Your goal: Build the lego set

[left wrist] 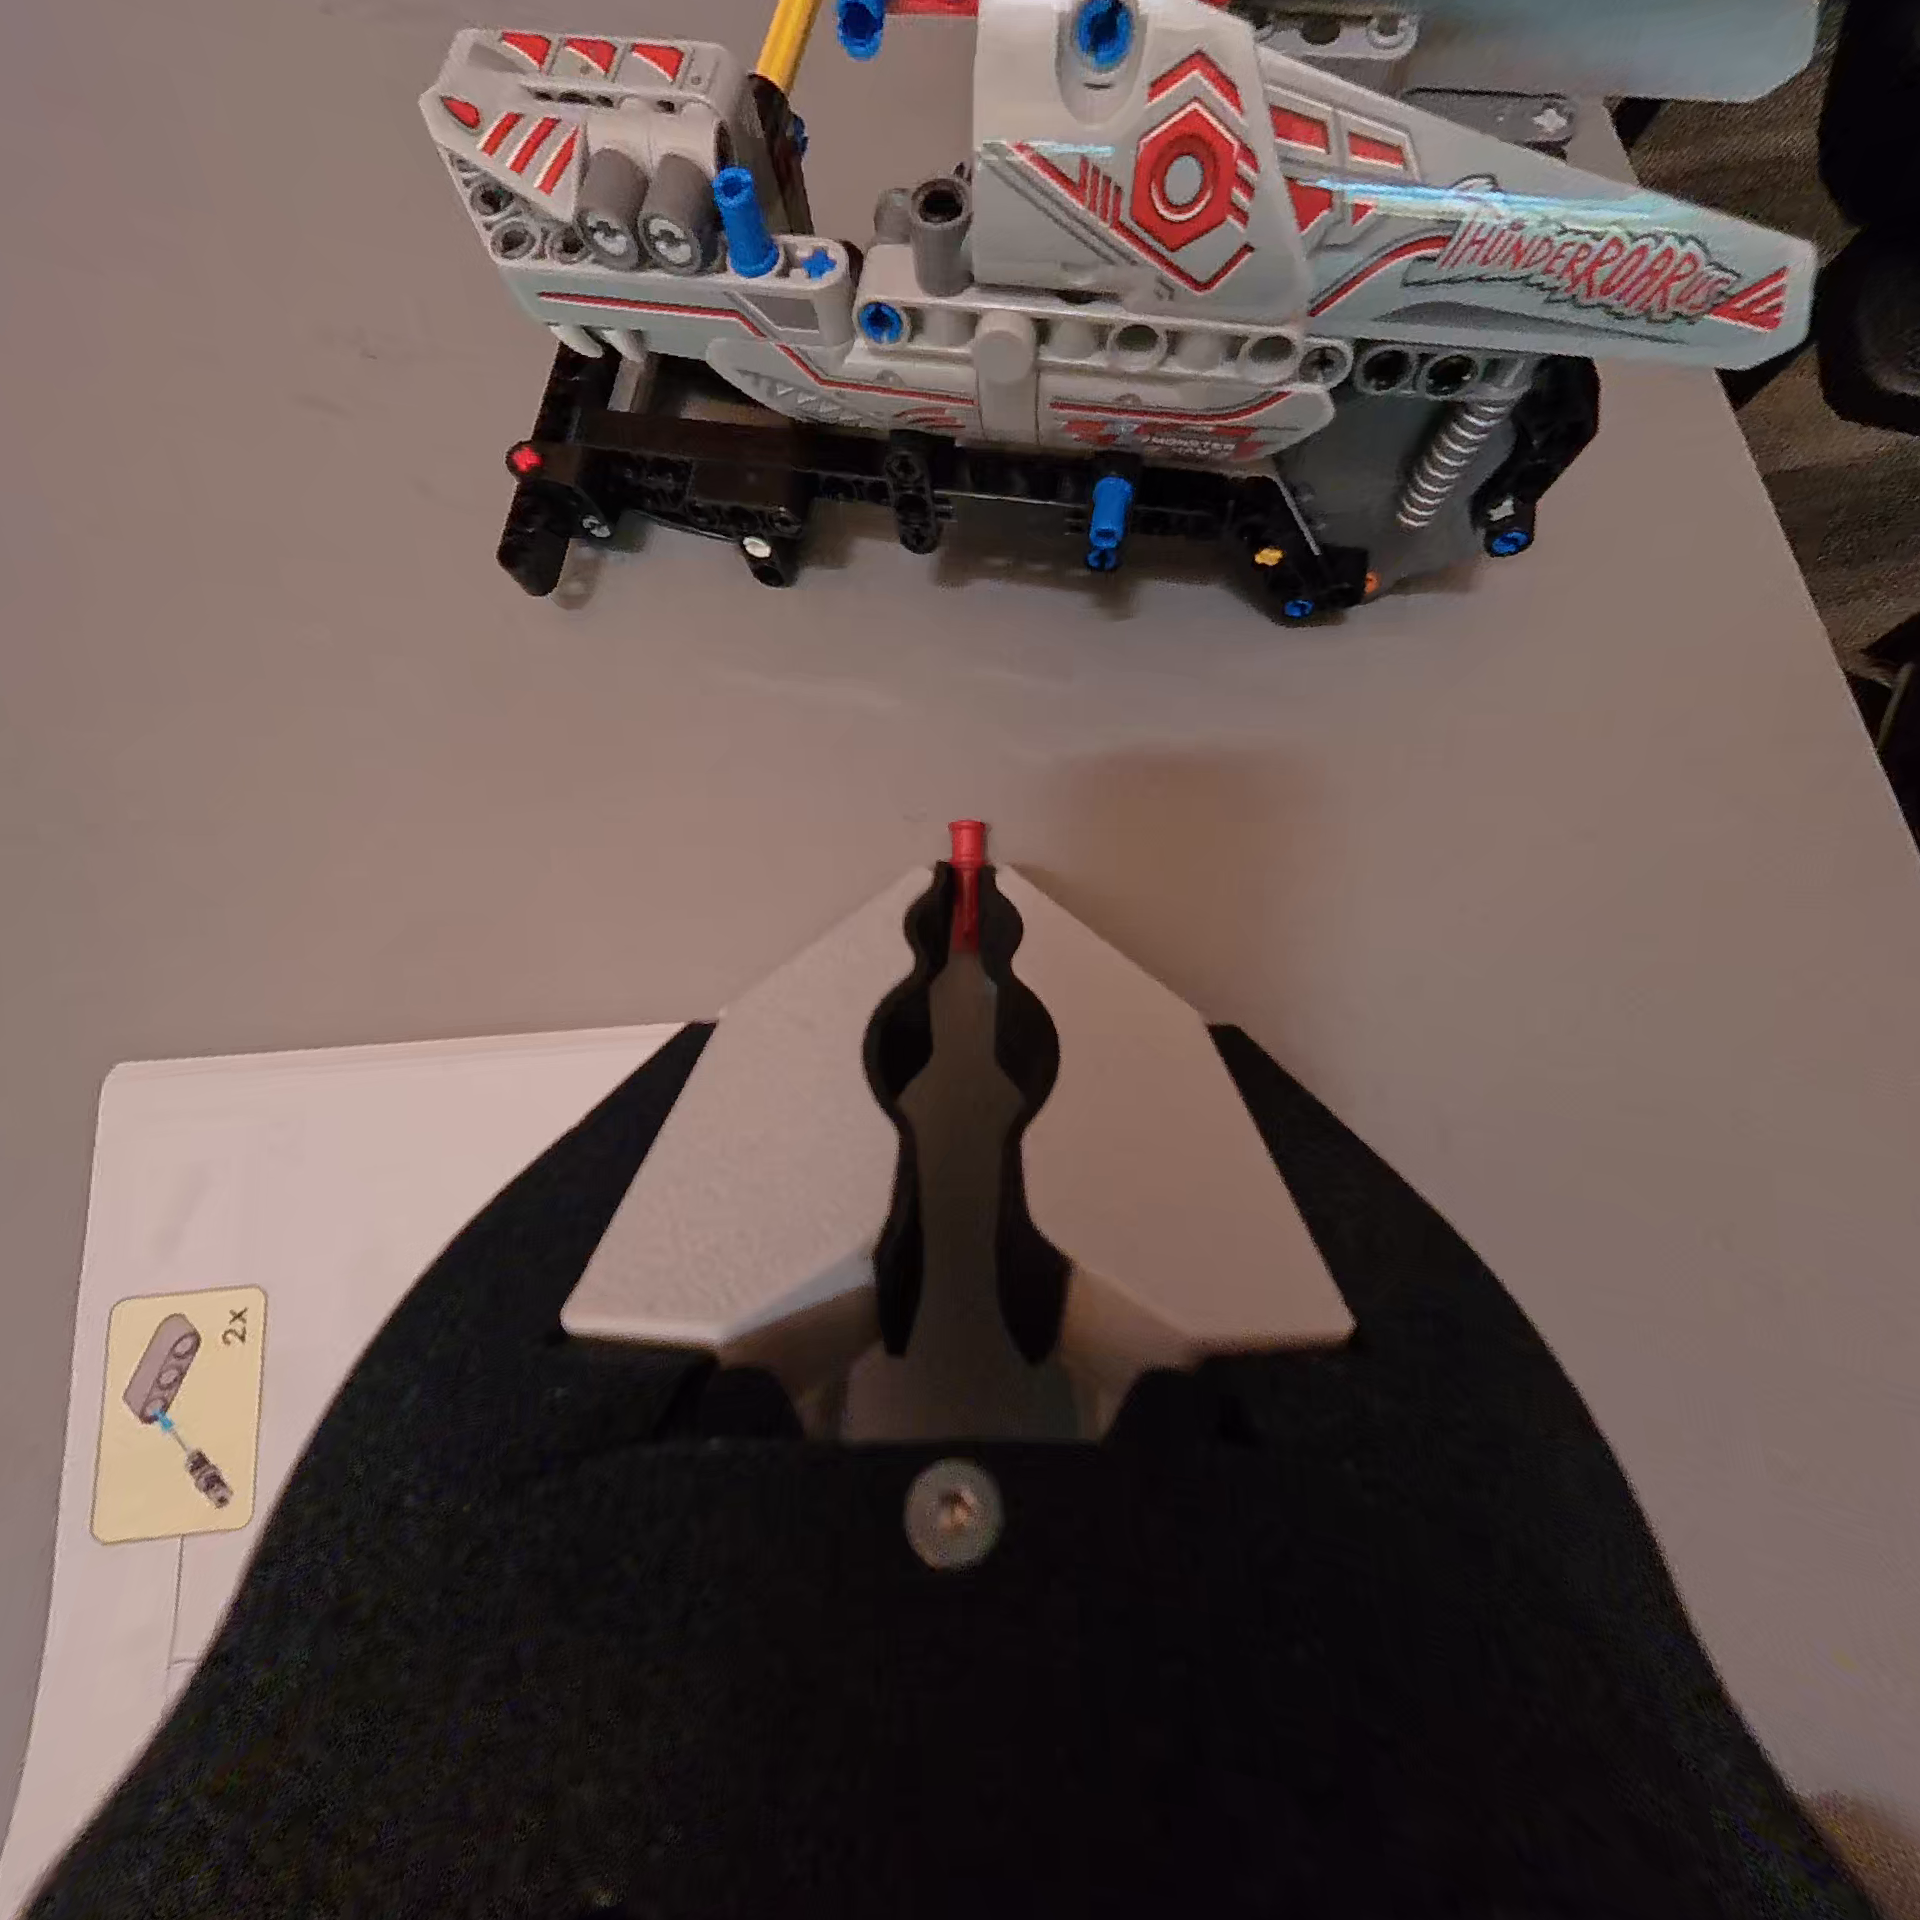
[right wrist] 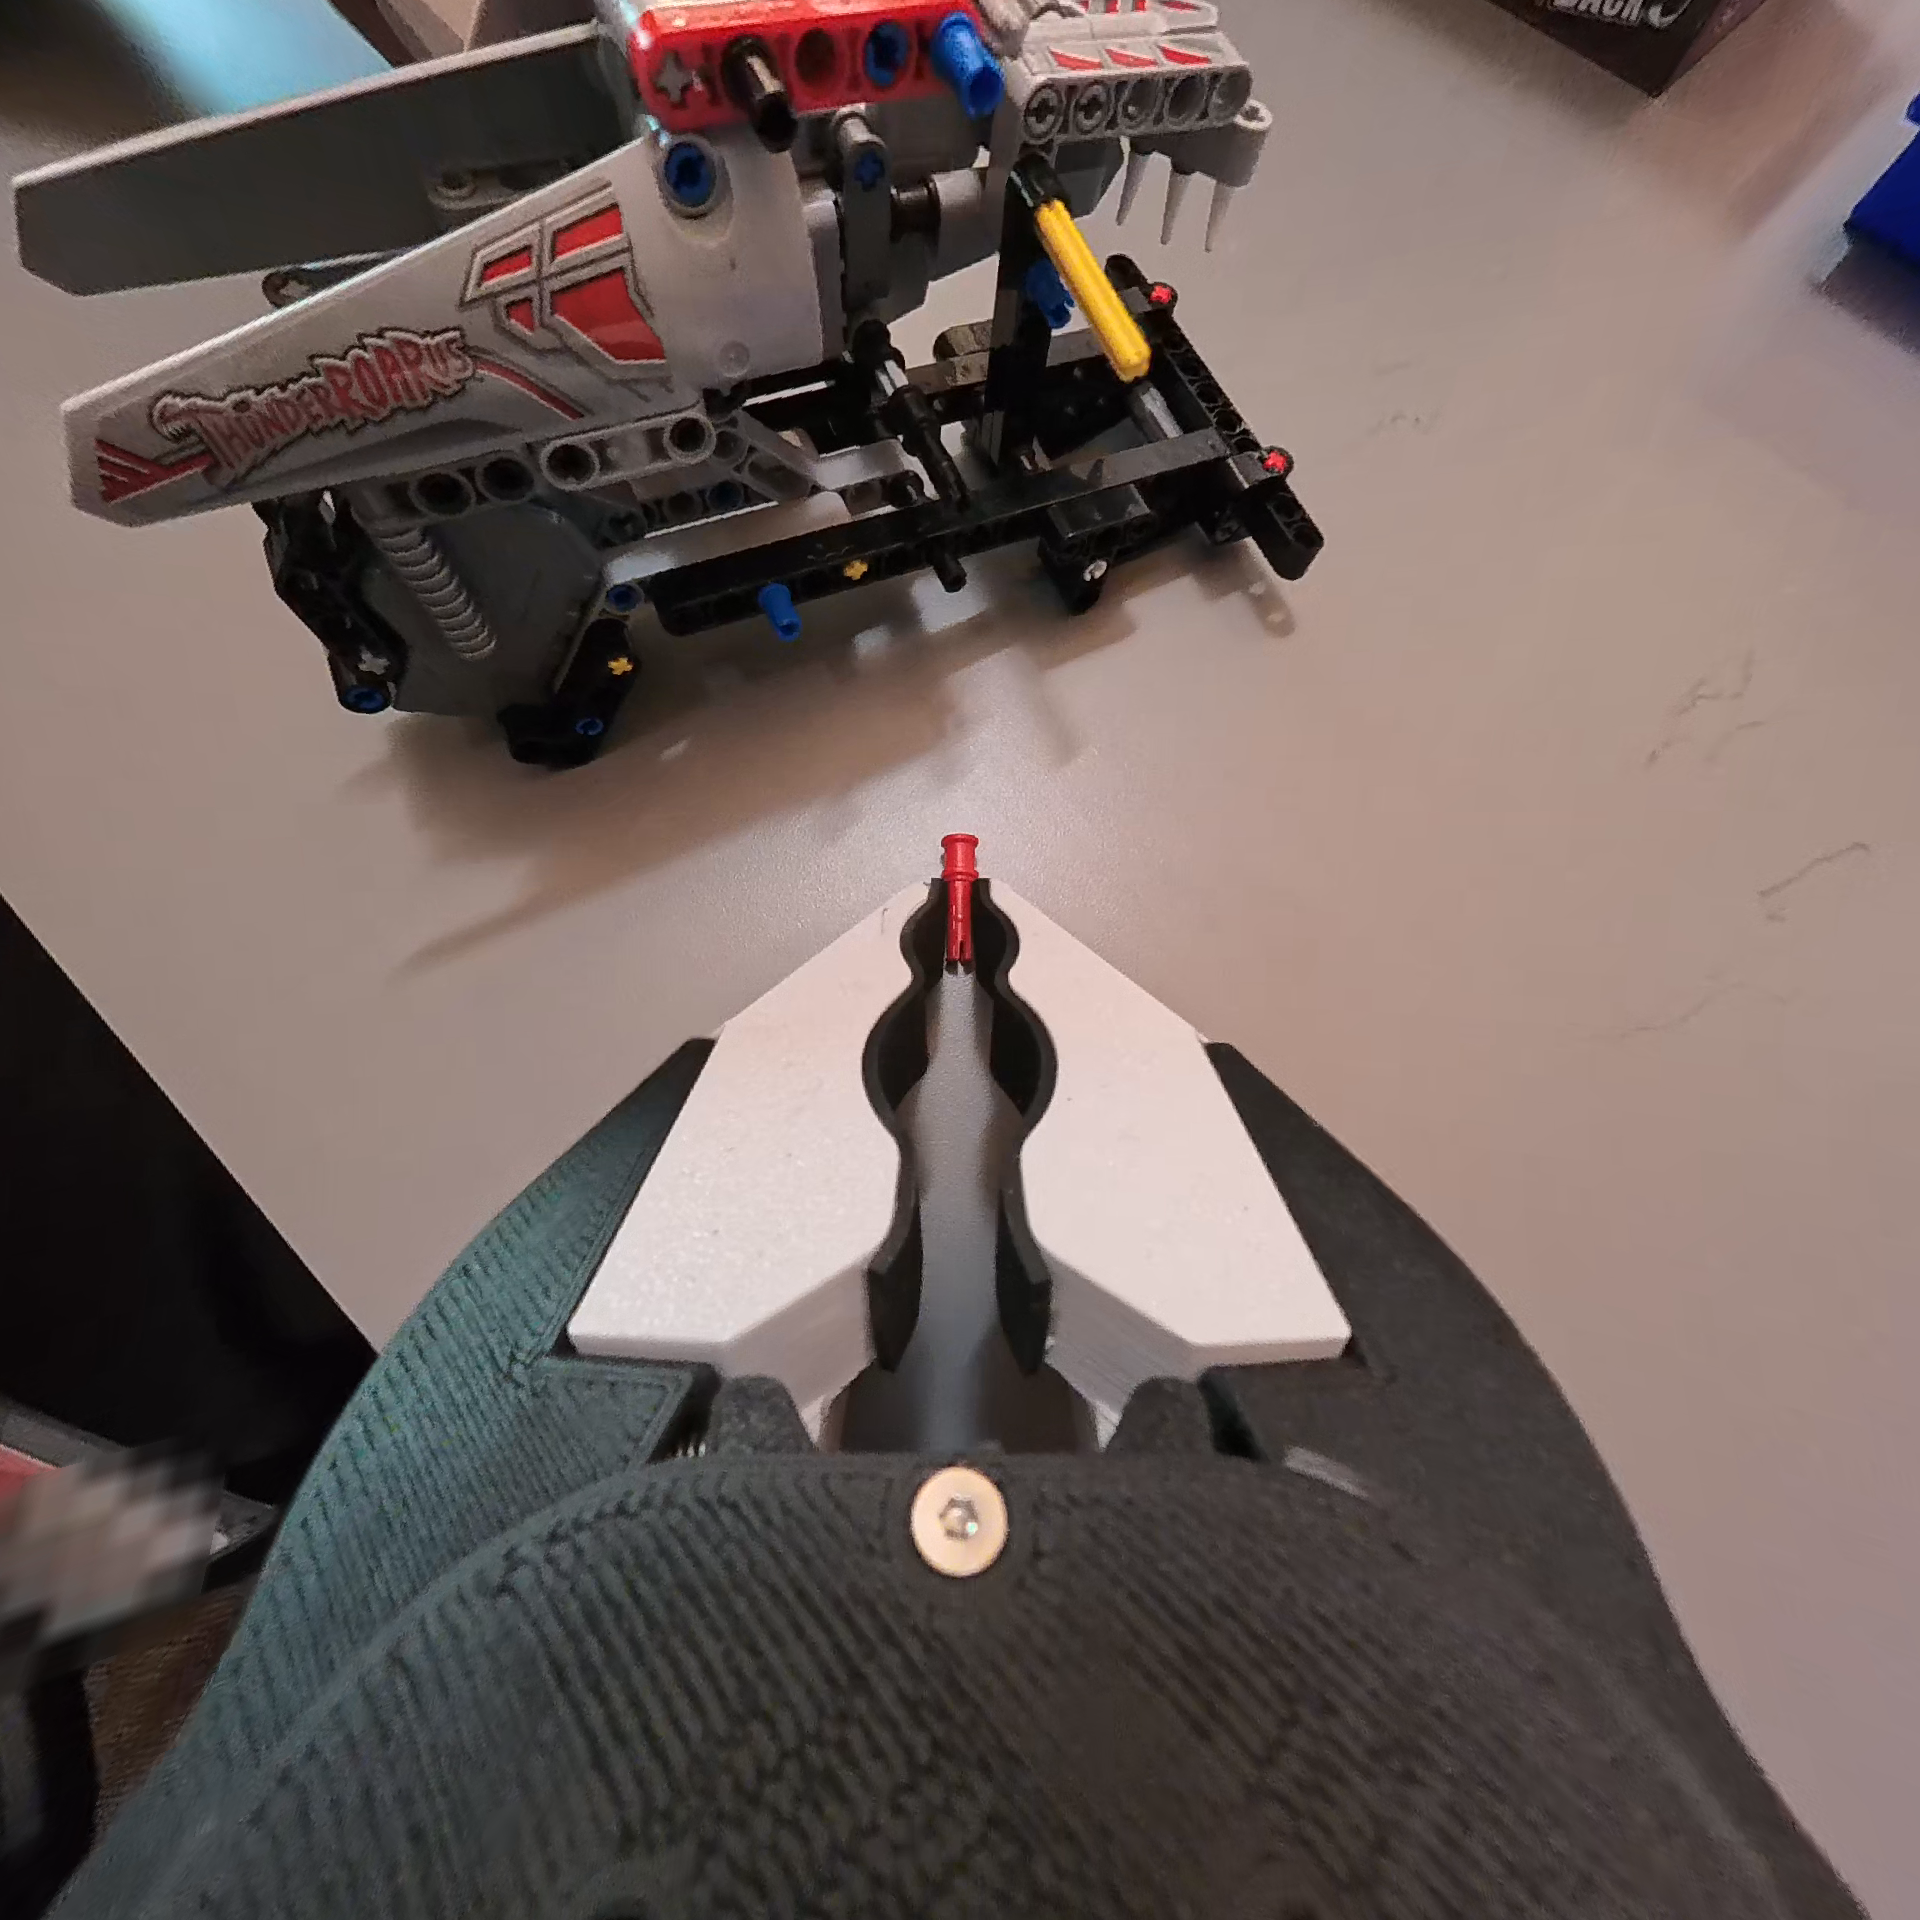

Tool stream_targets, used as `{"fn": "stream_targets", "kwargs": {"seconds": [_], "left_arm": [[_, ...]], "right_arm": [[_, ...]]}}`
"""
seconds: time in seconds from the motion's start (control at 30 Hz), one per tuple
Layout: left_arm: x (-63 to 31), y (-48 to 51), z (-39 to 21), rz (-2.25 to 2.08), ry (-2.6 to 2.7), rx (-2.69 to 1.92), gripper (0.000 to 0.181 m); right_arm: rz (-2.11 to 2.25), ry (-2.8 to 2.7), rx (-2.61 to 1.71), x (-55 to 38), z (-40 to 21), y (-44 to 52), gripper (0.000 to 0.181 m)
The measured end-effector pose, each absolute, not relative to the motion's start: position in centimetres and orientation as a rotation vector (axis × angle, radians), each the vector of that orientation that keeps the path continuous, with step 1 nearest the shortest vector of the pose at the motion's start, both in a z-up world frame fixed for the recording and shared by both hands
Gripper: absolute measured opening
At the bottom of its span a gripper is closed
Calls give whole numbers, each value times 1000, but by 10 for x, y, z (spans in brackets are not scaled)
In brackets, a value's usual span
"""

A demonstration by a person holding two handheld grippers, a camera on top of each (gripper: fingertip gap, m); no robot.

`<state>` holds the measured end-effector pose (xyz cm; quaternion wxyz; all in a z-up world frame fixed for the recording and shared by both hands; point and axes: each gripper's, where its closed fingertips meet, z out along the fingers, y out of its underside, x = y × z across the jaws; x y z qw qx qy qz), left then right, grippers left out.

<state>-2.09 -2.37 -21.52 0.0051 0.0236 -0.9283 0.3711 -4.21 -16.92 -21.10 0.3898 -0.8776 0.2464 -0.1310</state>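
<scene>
A half-built lego vehicle with a black frame and grey-and-red stickered panels stands on the grey table, seen in the left wrist view [left wrist: 1039, 343] and from its other side in the right wrist view [right wrist: 665, 395]. My left gripper [left wrist: 966, 883] is shut on a small red pin [left wrist: 966, 847] whose head sticks out past the tips, well short of the model. My right gripper [right wrist: 958, 894] is shut on another small red pin [right wrist: 957, 862], also held above the table in front of the model.
An open instruction booklet [left wrist: 260, 1299] lies under the left gripper at the lower left. The table edge [left wrist: 1787, 499] runs along the right. A dark box [right wrist: 1621, 31] and a blue object [right wrist: 1886, 197] lie at the far right. The table's left edge [right wrist: 187, 1122] drops to darkness. My hands' fingertips stand some 15 cm from each other.
</scene>
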Motion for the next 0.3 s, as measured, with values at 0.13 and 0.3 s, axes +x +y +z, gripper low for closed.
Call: {"fn": "stream_targets", "kwargs": {"seconds": [0.13, 0.3], "left_arm": [[-21, -22, -210, 1190, -2898, 8, 2], [-8, -27, -152, 1377, -2883, -77, 2]], "right_arm": [[-361, 573, -2247, -42, -210, -169, 3], [-427, 448, -2237, -36, -172, -174, 3]]}}
